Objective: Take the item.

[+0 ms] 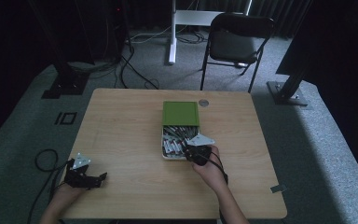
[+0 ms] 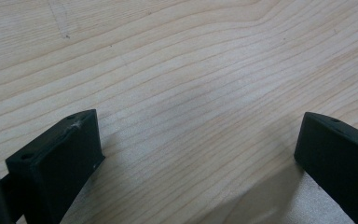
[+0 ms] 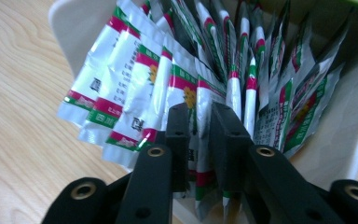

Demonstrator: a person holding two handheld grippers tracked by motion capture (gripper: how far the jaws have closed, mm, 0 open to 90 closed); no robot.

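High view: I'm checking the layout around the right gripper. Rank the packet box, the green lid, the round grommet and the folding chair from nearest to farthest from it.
From the right gripper:
1. Packet box, right at its jaws.
2. Green lid, just beyond the box.
3. Round grommet, by the table's far edge.
4. Folding chair, on the floor past the table.

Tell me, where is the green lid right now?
In the high view the green lid lies flat near the table's far edge, right of centre, over the far end of the white box of sachets, beside a small grey disc.

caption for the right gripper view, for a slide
Right gripper jaws pinching one sachet among many in a white box.
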